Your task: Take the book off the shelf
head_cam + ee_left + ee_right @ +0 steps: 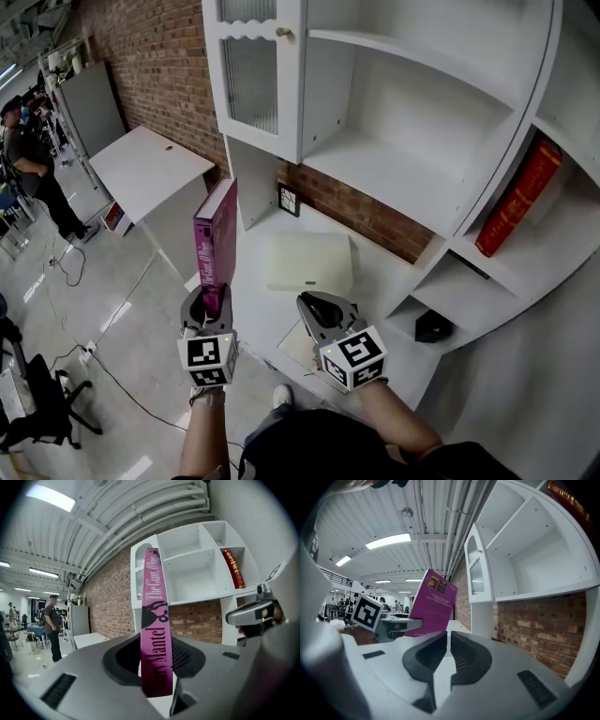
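The left tongs [208, 305] are clenched on the lower spine of a magenta book [216, 246], which stands upright off the shelf unit [394, 169], over the desk [258, 314] edge at 9 o'clock in the head view. The right tongs [314, 309] are empty, with their jaws drawn nearly together. At 2 o'clock, a side compartment of the shelf unit holds one red book [518, 197], which leans there. A lower compartment at 4 o'clock holds a small black object [433, 326]. A flat white box [309, 262] lies on the desk.
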